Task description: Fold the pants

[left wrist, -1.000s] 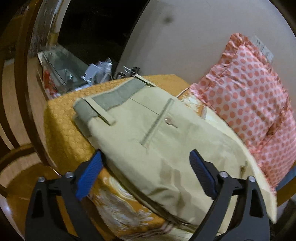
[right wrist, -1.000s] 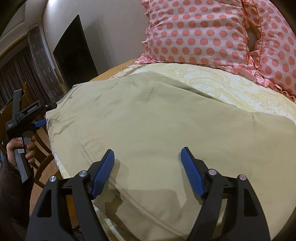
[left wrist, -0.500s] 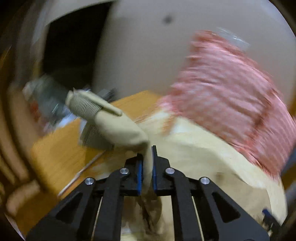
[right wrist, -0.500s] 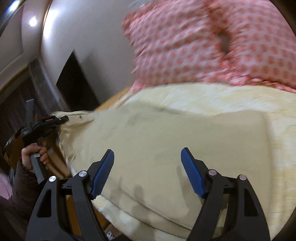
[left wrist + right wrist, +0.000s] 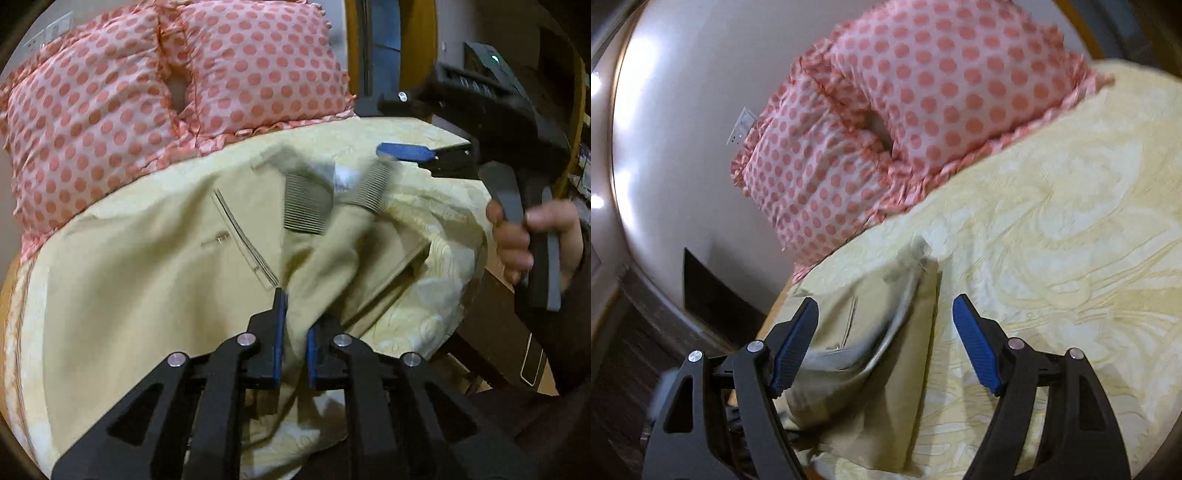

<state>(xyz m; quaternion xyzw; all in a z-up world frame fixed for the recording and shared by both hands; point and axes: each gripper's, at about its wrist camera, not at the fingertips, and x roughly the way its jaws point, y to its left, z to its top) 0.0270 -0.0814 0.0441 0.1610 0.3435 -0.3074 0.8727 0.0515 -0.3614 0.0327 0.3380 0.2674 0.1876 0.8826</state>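
Note:
Beige pants (image 5: pixel 155 266) lie on a pale yellow bedspread (image 5: pixel 436 221). My left gripper (image 5: pixel 294 332) is shut on a fold of the pants and lifts the waistband end (image 5: pixel 332 192), whose striped lining shows, over the rest of the cloth. My right gripper (image 5: pixel 886 339) is open and empty just above the pants (image 5: pixel 871 332). It also shows in the left wrist view (image 5: pixel 406 152) at the upper right, held by a hand (image 5: pixel 532 232) above the waistband.
Two pink polka-dot pillows (image 5: pixel 147 96) lean against the wall at the head of the bed; they also show in the right wrist view (image 5: pixel 886 122). A wooden bed frame (image 5: pixel 495 306) and floor lie at the right. A dark opening (image 5: pixel 701 288) is in the wall.
My left gripper closed on the pants, then swung the waistband end across towards the right. My right gripper stayed open and moved over the lifted cloth.

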